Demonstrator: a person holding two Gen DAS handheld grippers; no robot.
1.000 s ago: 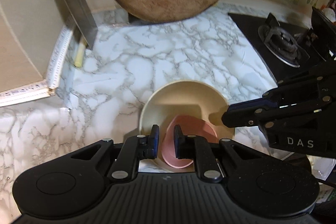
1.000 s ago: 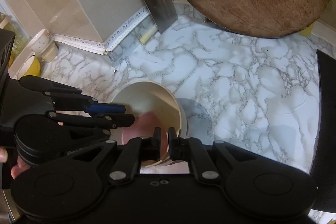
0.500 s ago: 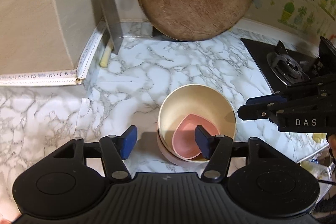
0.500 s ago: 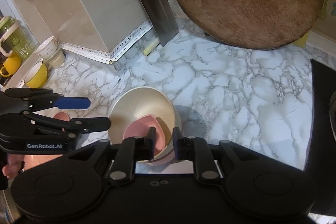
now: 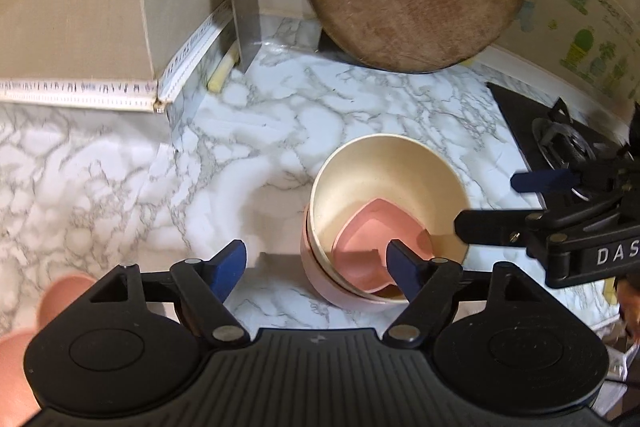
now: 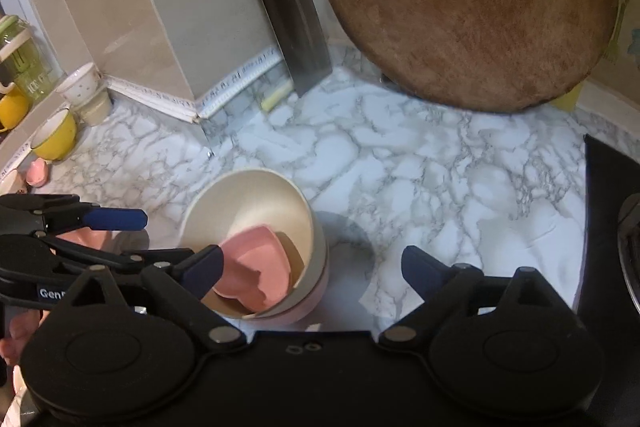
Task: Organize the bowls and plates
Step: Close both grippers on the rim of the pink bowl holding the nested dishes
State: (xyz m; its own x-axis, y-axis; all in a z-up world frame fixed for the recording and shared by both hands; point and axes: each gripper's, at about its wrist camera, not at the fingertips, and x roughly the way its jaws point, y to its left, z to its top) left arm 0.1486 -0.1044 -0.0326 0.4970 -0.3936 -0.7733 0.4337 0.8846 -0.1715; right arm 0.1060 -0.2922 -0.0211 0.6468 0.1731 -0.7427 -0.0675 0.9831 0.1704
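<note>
Your left tongs (image 5: 316, 267) and right tongs (image 6: 310, 269) have just been opening and grip nothing; the pink heart-shaped dish (image 6: 256, 267) lies tilted in the cream bowl (image 6: 244, 207), its tip seemingly toward you.

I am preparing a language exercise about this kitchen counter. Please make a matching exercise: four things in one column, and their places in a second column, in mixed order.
Things:
1. pink heart-shaped dish
2. cream bowl
3. round wooden board
4. yellow cup

Places:
A. leaning upright at the back of the counter
B. nested in a pink bowl
C. far left, near the wall
D. inside the cream bowl

Pairs: 1-D, 2-B, 3-A, 4-C
</note>
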